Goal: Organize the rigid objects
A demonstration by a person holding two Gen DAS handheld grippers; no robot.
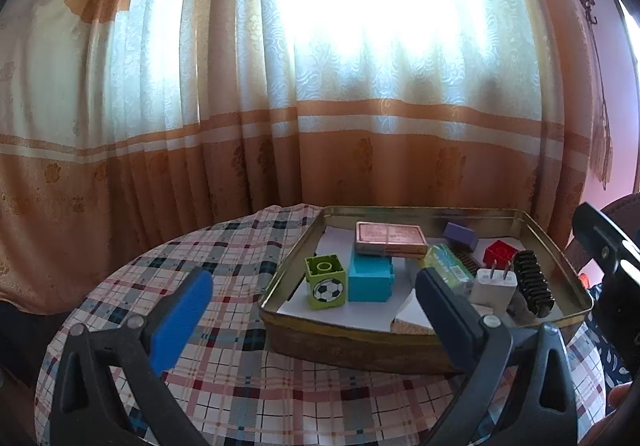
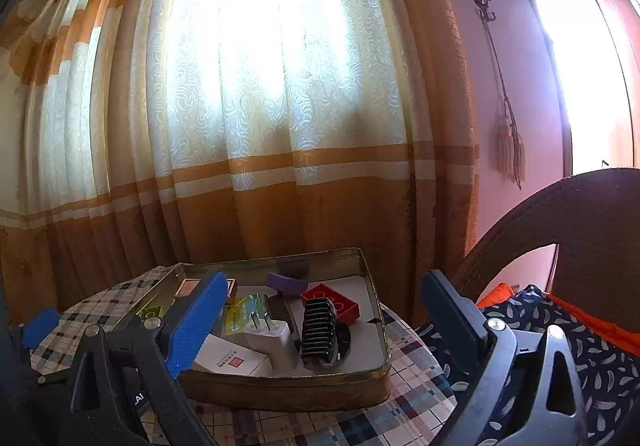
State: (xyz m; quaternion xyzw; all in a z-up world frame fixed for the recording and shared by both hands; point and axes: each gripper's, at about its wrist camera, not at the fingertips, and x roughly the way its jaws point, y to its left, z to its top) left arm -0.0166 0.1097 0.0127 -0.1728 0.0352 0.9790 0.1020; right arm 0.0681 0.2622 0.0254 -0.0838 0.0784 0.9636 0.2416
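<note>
A shallow gold metal tin (image 1: 344, 342) (image 2: 288, 390) sits on a plaid tablecloth and holds several small items. Inside are a green football cube (image 1: 325, 282), a cyan block (image 1: 370, 280), a copper box (image 1: 390, 239), a purple block (image 1: 460, 235) (image 2: 285, 283), a red brick (image 1: 500, 252) (image 2: 330, 304), a white plug adapter (image 1: 493, 285) (image 2: 269, 340) and a black ribbed comb piece (image 1: 532, 282) (image 2: 320, 332). My left gripper (image 1: 314, 320) is open in front of the tin's near wall, holding nothing. My right gripper (image 2: 320, 326) is open and empty too, raised over the tin's near right part.
The round table (image 1: 224, 370) is covered by the plaid cloth, bare to the left of the tin. Orange and cream curtains (image 1: 280, 86) hang close behind. A dark wicker chair (image 2: 560, 230) with patterned fabric stands at the right. White paper (image 2: 228, 358) lines the tin.
</note>
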